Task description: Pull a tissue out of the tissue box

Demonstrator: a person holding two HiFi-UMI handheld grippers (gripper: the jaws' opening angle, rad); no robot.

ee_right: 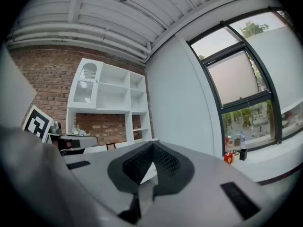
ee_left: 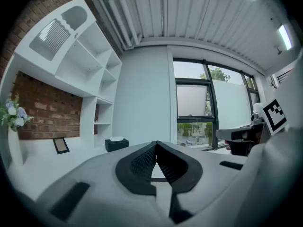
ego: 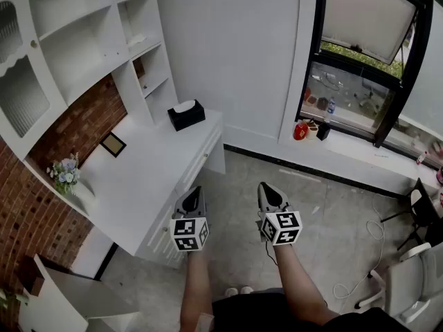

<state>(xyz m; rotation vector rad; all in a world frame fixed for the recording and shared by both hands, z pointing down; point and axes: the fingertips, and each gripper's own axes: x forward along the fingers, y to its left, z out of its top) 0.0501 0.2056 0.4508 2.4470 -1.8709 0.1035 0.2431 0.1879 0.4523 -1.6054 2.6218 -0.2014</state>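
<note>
A black tissue box with a white tissue poking from its top stands at the far end of the white desk, beside the shelf unit. In the left gripper view the tissue box is small and far ahead, to the left of the jaws. Both grippers are held level over the floor, well short of the box. My left gripper is shut with nothing in it, its tips meeting. My right gripper is shut and empty too. The right gripper view does not show the box.
A small picture frame and a vase of flowers stand on the desk by the brick wall. White shelves rise above. Red and dark items sit on the window sill. A cable lies on the floor.
</note>
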